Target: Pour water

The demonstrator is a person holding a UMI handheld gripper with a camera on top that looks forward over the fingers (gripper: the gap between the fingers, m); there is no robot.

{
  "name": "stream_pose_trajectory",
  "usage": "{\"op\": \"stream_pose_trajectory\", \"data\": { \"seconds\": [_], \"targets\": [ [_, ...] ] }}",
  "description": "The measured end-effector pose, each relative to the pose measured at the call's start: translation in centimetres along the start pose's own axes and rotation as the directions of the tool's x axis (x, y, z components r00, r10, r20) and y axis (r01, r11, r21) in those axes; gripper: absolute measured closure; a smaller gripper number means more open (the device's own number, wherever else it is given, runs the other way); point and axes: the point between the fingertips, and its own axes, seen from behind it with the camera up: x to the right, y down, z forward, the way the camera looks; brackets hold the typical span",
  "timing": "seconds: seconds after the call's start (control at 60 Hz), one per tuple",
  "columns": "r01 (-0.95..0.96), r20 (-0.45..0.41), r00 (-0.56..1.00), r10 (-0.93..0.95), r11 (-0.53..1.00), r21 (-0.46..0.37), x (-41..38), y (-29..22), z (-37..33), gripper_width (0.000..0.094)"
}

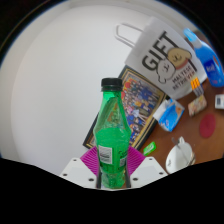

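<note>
White counter [50, 100] fills most of the scene, bare and pale to the left of the fingers and on out to the far side; a wood-brown patch shows at the right, crowded with stuff.

Nearest: hand-held gripper [114, 172], white fingers with magenta pads [91, 159]. A green bottle [112, 135] stands between the fingers, upright, long axis vertical, green cap [111, 84] on top. Pads sit tight against the lower body on both sides, so it reads as clamped on the bottle, narrow gap. Can't tell if the bottle base rests on the counter or is lifted. Cap looks still on — judgement: pouring can't start until that's dealt with, or the target is reached.

Just beyond the bottle, right side: a colourful printed card or box [140, 100] lying flat, touching or just behind the bottle in view. Near the right finger: a small white object [180, 155], unclear what. Farther right: a white bag [165, 55] printed "GIFT", standing, with a blue item [208, 60] beside it and more small blue and white bits below.

No cup or receiving vessel that I can identify for sure. Open room is all leftward and ahead-left; the right is cluttered, so a tilt or swing that way risks clipping the card and bag.
</note>
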Motion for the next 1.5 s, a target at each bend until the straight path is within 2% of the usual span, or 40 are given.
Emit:
{"op": "stream_pose_trajectory", "data": {
  "seconds": [0.067,0.217,0.333,0.4,0.533,0.733,0.767,0.883,1.017,1.1,1.15,1.217,1.35,1.5],
  "targets": [
    [0.222,-0.043,0.974,-0.220,0.975,0.029,0.8,-3.7,-1.2,0.0612],
    [0.630,-0.150,0.768,-0.623,0.776,0.000,4.6,-9.5,-2.9,0.0613],
    [0.791,-0.207,0.584,-0.785,0.607,-0.069,10.3,-12.2,-3.2,0.0613],
    [0.835,-0.212,0.513,-0.832,0.541,-0.103,13.7,-12.5,-3.3,0.0614],
    [0.850,-0.177,0.468,-0.866,0.496,-0.179,20.0,-11.8,-2.8,0.0613],
    [0.820,-0.161,0.504,-0.848,0.529,-0.219,26.2,-10.1,-2.6,0.0604],
    [0.825,-0.152,0.515,-0.844,0.536,-0.182,25.7,-10.4,-2.6,0.0608],
    [0.823,-0.148,0.524,-0.839,0.543,-0.166,25.8,-10.4,-2.7,0.0571],
    [0.836,-0.139,0.496,-0.857,0.515,-0.191,25.9,-9.8,-2.9,0.0388],
    [0.830,-0.147,0.471,-0.870,0.493,-0.259,26.7,-9.2,-3.2,0.0065],
    [0.825,-0.164,0.467,-0.869,0.495,-0.272,26.4,-9.1,-3.8,0.0106],
    [0.812,-0.190,0.469,-0.863,0.506,-0.292,25.9,-8.9,-4.8,0.0071],
    [0.766,-0.251,0.475,-0.844,0.537,-0.354,24.0,-8.2,-8.4,0.0077],
    [0.694,-0.318,0.484,-0.815,0.579,-0.429,19.5,-5.0,-15.0,0.0078]
  ]
}}
